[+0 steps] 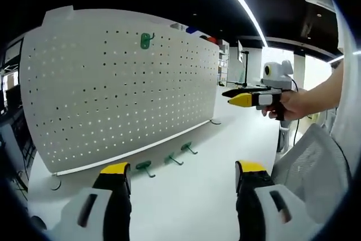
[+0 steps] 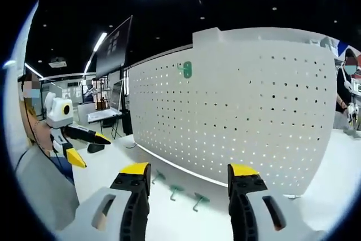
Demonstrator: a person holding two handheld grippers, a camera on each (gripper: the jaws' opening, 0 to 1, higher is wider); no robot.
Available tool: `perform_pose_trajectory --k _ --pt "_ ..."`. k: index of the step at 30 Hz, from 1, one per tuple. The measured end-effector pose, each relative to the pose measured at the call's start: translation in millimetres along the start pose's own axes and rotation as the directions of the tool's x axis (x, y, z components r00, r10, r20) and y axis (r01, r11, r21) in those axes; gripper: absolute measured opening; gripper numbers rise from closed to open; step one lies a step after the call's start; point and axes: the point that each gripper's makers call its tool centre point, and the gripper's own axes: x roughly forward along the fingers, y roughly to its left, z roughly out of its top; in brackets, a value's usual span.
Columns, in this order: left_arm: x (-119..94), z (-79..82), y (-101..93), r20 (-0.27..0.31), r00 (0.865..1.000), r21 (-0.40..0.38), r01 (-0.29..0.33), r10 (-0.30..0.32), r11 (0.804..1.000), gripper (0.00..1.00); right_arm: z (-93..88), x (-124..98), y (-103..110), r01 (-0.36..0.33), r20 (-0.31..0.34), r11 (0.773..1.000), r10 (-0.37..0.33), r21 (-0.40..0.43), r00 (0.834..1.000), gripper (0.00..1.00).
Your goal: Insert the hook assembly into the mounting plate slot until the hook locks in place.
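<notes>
A white pegboard (image 1: 113, 88) stands upright on a white table (image 1: 192, 207). One green hook (image 1: 146, 40) hangs in its upper holes. Three loose green hooks (image 1: 173, 159) lie on the table along the board's foot. My left gripper (image 1: 183, 170) is open and holds nothing, a short way back from those hooks. My right gripper (image 1: 230, 97), held by a hand (image 1: 293, 104), hovers off the board's right end. In the right gripper view the pegboard (image 2: 242, 117) carries the mounted hook (image 2: 186, 69), the loose hooks (image 2: 175, 190) lie below, and the right gripper (image 2: 189, 172) is open and holds nothing. The left gripper (image 2: 84, 148) enters from the left.
A white mesh chair back (image 1: 316, 162) stands near the table's right side. A dark monitor (image 2: 113, 46) and a laptop (image 2: 104, 114) sit beyond the pegboard's left end. A person (image 2: 39, 134) stands at the left, and another person (image 2: 345, 88) behind the board at the right.
</notes>
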Motion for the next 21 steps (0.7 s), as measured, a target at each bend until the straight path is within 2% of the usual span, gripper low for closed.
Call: perform_pose_trajectory --k 17,21 --pt "-8 -9.3 8.1 -0.023 1.000 -0.009 -0.014 0.014 1.000 0.78 -30.7 -26 -4 0.016 -0.077 1.000 -0.015 0.016 0.997 0.56" --pt "-11 -9.7 12.6 -0.019 1.000 -0.047 -0.020 0.019 0.999 0.78 -36.6 -31 -2 0.009 -0.102 1.000 -0.008 0.013 0.995 0.57"
